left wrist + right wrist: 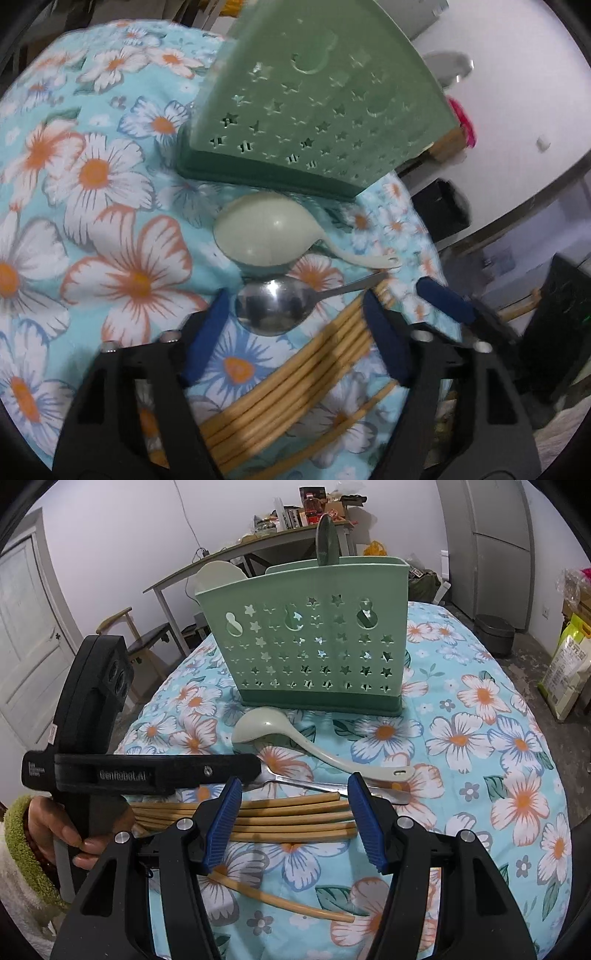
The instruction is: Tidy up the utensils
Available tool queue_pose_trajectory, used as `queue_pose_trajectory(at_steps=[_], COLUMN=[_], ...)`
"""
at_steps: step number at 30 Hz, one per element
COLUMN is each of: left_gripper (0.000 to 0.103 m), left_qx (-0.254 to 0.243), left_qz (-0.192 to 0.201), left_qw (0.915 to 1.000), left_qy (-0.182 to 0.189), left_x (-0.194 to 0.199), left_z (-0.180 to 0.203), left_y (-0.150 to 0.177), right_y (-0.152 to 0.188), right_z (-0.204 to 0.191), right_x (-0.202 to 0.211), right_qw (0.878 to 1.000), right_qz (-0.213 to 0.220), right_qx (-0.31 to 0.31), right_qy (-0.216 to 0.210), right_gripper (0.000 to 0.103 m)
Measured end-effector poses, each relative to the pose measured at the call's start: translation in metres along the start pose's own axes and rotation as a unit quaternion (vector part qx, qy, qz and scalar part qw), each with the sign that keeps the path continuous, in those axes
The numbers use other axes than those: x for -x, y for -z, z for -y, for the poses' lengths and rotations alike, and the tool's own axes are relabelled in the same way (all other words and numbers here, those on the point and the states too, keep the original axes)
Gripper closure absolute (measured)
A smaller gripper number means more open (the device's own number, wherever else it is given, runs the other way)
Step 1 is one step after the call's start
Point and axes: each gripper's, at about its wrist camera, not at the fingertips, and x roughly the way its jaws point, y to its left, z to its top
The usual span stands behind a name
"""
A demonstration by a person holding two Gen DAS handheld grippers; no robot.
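The green utensil holder (306, 642) already holds a few pieces. Left on the floral cloth (480, 738) near it — a pale ladle (280, 731), a steel spoon (273, 306) and the bamboo chopsticks (295, 816). Left gripper (291, 332) and right gripper (291, 819) both stand apart, holding nothing.

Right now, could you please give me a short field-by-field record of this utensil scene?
surface: floral tablecloth
holder: green utensil holder, upright, some utensils already in it
ladle: pale ladle, lying before the holder
spoon: metal spoon, lying beside the ladle
chopsticks: bamboo chopsticks, bundled flat, one apart
left gripper: open, empty
right gripper: open, over chopsticks
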Motion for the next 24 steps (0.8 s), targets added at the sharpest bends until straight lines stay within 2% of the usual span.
queue_pose_trajectory(at_steps=[2, 4, 7, 11, 14, 18, 24], left_gripper=[0.057, 0.066, 0.075, 0.076, 0.076, 0.076, 0.076], left_qx=[0.023, 0.031, 0.04, 0.03, 0.007, -0.014, 0.033], left_qz=[-0.001, -0.001, 0.001, 0.008, -0.004, -0.027, -0.007], left_qw=[0.9995, 0.9992, 0.9979, 0.9956, 0.9936, 0.9944, 0.9939], left_qy=[0.02, 0.025, 0.051, 0.088, 0.112, 0.101, 0.105], left_x=[0.003, 0.009, 0.017, 0.033, 0.037, 0.029, 0.037], left_z=[-0.01, -0.018, -0.024, -0.025, -0.016, -0.004, -0.011], left_y=[0.0, 0.001, 0.003, 0.006, 0.01, 0.016, 0.012], right_y=[0.0, 0.0, 0.0, 0.0, 0.0, 0.0, 0.0], right_z=[0.001, 0.002, 0.003, 0.003, 0.003, 0.003, 0.004], right_x=[0.0, 0.0, 0.001, 0.001, 0.001, 0.001, 0.003], right_qw=[1.0, 1.0, 1.0, 1.0, 1.0, 1.0, 1.0], right_qz=[0.0, 0.0, 0.0, 0.0, 0.0, 0.001, 0.004], right_qx=[-0.002, -0.004, -0.004, -0.004, -0.004, -0.005, -0.007], right_qy=[0.0, 0.001, 0.002, 0.002, 0.002, 0.003, 0.005], right_gripper=[0.045, 0.045, 0.045, 0.045, 0.045, 0.045, 0.045])
